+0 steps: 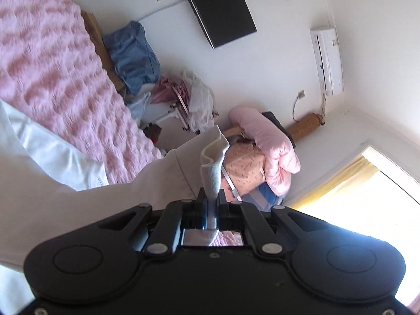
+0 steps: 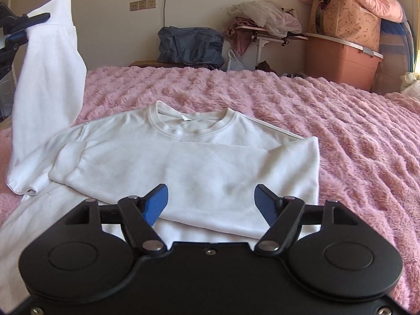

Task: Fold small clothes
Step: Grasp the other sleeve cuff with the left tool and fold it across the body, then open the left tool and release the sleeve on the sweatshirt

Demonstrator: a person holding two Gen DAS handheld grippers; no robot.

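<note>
Pink fluffy bed (image 2: 341, 136), white sweatshirt (image 2: 210, 168) on it (one sleeve lifted)

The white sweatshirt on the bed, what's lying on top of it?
One of the white sweatshirt's own sleeves is folded across its chest. The other sleeve is lifted up by the left claw. The chest under the folded sleeve is hidden.

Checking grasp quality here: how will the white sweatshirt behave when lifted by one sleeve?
Probably floppy: the sleeve sags from the shut left gripper. Likely light, since the sweatshirt stays flat on the blanket. The ribbed cuff seems to grip well.
</note>
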